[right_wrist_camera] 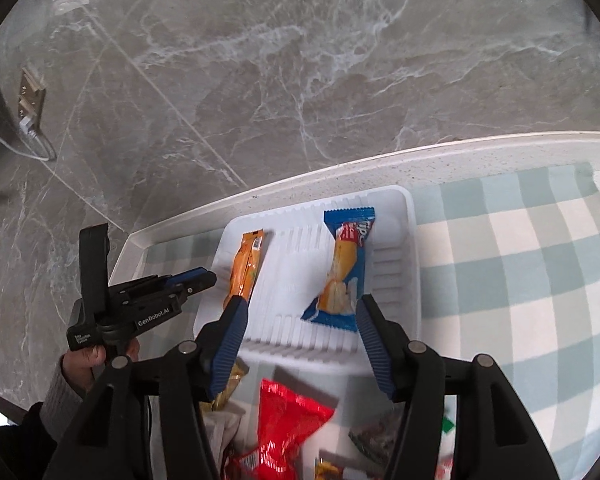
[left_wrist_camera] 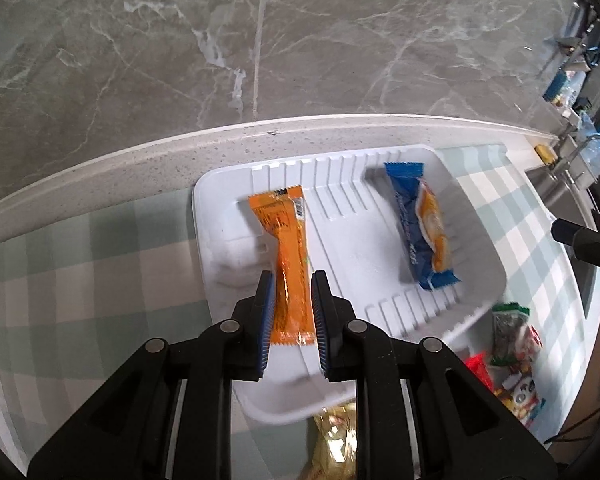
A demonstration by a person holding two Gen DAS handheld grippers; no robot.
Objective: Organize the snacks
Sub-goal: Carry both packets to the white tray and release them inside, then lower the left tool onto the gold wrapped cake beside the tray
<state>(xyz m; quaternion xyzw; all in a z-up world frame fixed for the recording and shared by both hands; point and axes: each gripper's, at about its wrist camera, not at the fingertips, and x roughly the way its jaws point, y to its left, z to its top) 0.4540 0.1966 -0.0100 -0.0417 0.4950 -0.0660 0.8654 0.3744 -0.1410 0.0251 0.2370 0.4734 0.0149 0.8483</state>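
A white ribbed tray [left_wrist_camera: 352, 256] lies on the checked cloth by the counter's far edge. An orange snack bar [left_wrist_camera: 288, 256] lies in its left part and a blue cake packet [left_wrist_camera: 424, 224] in its right part. My left gripper [left_wrist_camera: 293, 288] has its jaws a little apart on either side of the orange bar's near end, pads close to the wrapper. In the right wrist view the tray [right_wrist_camera: 408, 264], orange bar [right_wrist_camera: 246, 264] and blue packet [right_wrist_camera: 344, 272] show again. My right gripper [right_wrist_camera: 298, 316] is open and empty above the tray's near edge. The left gripper [right_wrist_camera: 196, 278] shows at the left.
Loose snacks lie on the cloth near the tray: a red packet [right_wrist_camera: 288, 420], a gold packet [left_wrist_camera: 336, 440], a green packet [left_wrist_camera: 508, 332] and several small ones. A grey marble floor [left_wrist_camera: 260, 40] lies beyond the counter edge. A sink and tap [left_wrist_camera: 580, 160] stand at far right.
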